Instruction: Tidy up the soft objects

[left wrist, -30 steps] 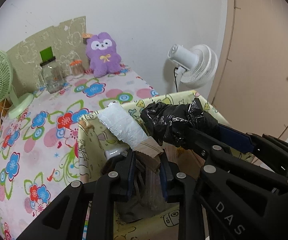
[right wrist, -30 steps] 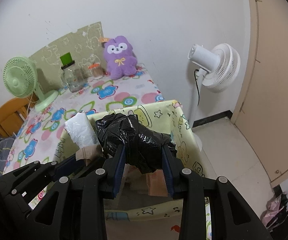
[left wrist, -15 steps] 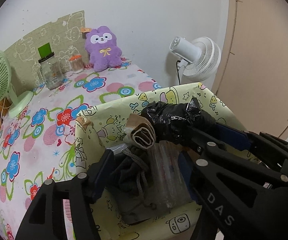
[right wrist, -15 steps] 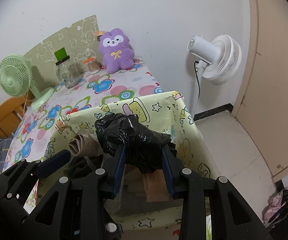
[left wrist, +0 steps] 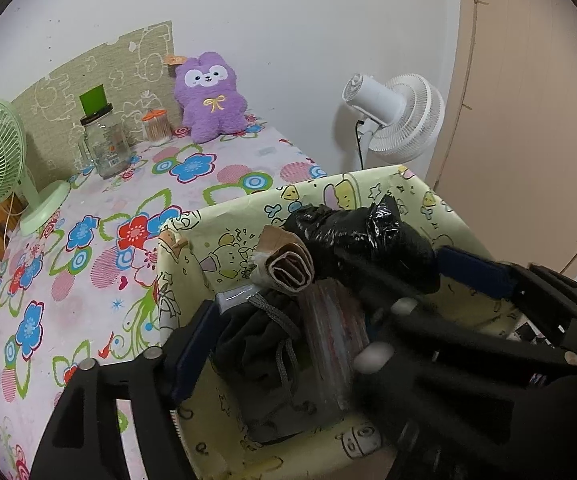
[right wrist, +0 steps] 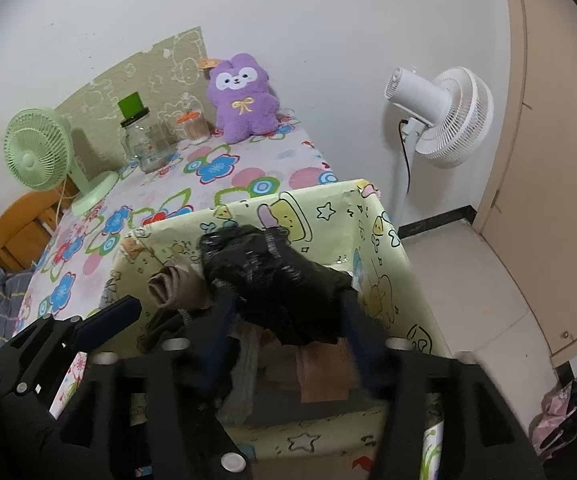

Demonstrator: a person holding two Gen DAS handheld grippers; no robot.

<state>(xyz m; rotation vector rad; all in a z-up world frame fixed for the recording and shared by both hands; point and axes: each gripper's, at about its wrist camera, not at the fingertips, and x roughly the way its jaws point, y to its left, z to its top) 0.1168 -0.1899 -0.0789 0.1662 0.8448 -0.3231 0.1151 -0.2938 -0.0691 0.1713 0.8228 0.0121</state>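
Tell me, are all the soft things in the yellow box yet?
Mostly. The yellow box already holds a rolled tan cloth and a dark drawstring garment. The black plastic bundle sits between the right gripper fingers, which are opening to let it go. The left gripper is opening too, with nothing gripped. Left out: the purple plush, on the flowered table.

left gripper [left wrist: 288, 332] jaws opening, right gripper [right wrist: 284, 320] jaws opening
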